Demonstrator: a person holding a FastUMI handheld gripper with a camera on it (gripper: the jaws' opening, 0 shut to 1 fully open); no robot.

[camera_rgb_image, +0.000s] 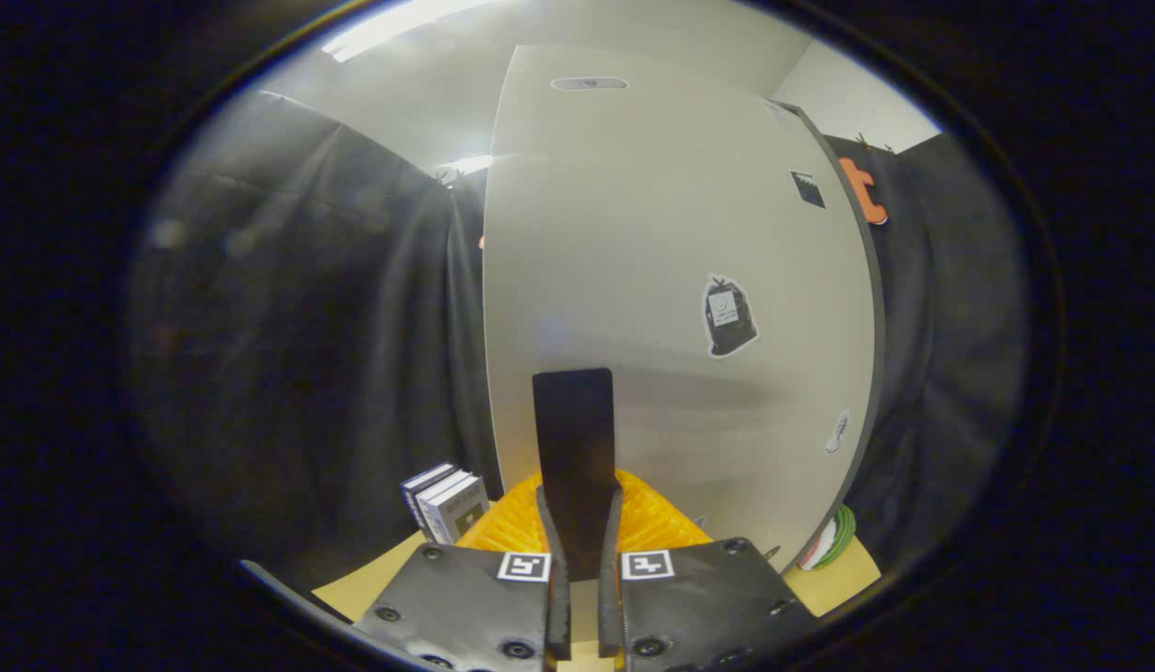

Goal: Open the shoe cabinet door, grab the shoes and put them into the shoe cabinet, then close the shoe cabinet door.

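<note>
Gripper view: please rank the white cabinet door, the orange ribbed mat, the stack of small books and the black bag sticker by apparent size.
1. White cabinet door.
2. Orange ribbed mat, partly hidden by the nearly closed claw.
3. Stack of small books and black bag sticker: they look alike, and distances differ, so unranked.

Black draped cloth wall (298, 308), pale ceiling with bright strip light (400, 23), tan tabletop (363, 583), upright books (445, 502)

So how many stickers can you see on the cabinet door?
3 on the cabinet door: a small black one highest up, a dark bag-shaped one mid-door, a pale one lowest. The tongs may hide others.
</note>
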